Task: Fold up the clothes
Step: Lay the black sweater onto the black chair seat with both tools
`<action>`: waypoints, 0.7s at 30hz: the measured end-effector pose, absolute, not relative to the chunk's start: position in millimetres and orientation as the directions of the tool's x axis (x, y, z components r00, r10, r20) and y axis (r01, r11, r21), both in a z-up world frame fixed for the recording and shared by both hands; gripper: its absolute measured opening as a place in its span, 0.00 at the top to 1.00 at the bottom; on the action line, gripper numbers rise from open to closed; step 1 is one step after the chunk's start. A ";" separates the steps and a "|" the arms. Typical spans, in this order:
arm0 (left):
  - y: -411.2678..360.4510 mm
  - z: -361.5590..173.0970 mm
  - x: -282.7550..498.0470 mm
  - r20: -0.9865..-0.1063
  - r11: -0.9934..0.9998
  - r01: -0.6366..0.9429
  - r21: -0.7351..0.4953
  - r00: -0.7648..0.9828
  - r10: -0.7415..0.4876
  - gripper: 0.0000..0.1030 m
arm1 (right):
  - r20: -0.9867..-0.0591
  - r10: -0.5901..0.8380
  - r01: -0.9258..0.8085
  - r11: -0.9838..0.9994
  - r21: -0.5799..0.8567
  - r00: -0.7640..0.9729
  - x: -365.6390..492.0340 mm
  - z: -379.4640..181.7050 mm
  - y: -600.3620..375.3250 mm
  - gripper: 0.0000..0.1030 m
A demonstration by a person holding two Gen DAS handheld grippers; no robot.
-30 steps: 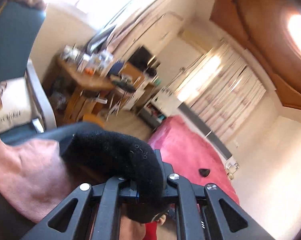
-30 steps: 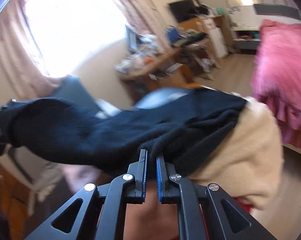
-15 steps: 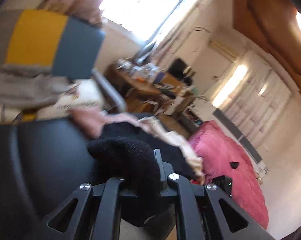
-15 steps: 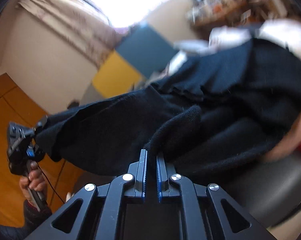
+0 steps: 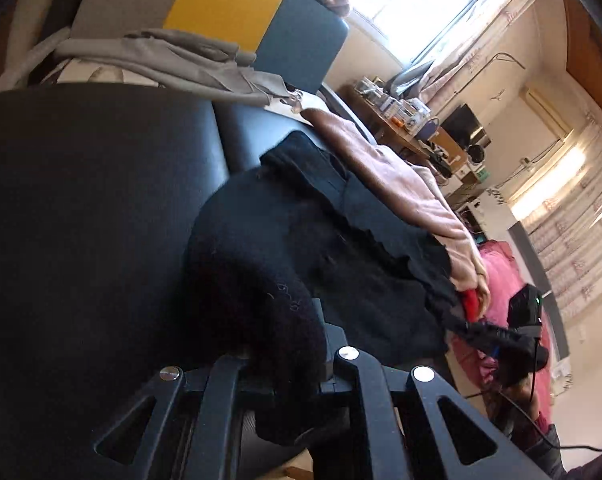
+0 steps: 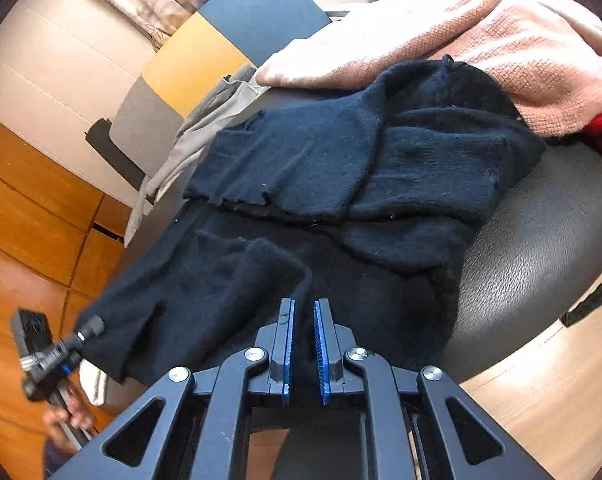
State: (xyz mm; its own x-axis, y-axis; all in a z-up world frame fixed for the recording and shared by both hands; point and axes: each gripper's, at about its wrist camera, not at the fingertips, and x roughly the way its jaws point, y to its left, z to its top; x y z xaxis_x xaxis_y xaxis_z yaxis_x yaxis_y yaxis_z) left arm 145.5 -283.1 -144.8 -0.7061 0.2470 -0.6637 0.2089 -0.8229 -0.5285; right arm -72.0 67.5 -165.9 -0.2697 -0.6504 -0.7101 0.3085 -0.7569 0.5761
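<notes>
The left tool (image 6: pixel 86 330) pinches the corner of the black knit garment (image 6: pixel 341 184) spread on a black leather seat (image 6: pixel 541 248); the right tool (image 6: pixel 303 346), slightly parted, seemingly empty, hovers at its near edge, pink knit (image 6: pixel 481 28) beyond.

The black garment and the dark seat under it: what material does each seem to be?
The black garment looks like soft knitted wool or acrylic: fuzzy, matte surface. The dark seat looks like leather or imitation leather: pebbled grain with a glossy sheen. Neither is certain.
</notes>
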 end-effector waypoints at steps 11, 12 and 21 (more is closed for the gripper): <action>-245.4 -103.5 141.8 -0.633 -0.844 0.114 -0.524 -0.716 0.296 0.90 | -0.821 -0.477 0.479 -0.826 0.297 -0.313 -43.4 -163.4 5.5 0.92; -245.6 -102.4 139.6 -0.639 -0.844 0.123 -0.521 -0.712 0.291 0.90 | -0.820 -0.472 0.495 -0.823 0.278 -0.324 -42.4 -159.0 5.8 0.93; -262.6 -130.0 144.7 -0.665 -0.771 0.214 -0.600 -0.669 0.332 0.88 | -0.679 -0.588 0.539 -0.777 0.324 -0.439 -1.4 -57.6 111.0 0.93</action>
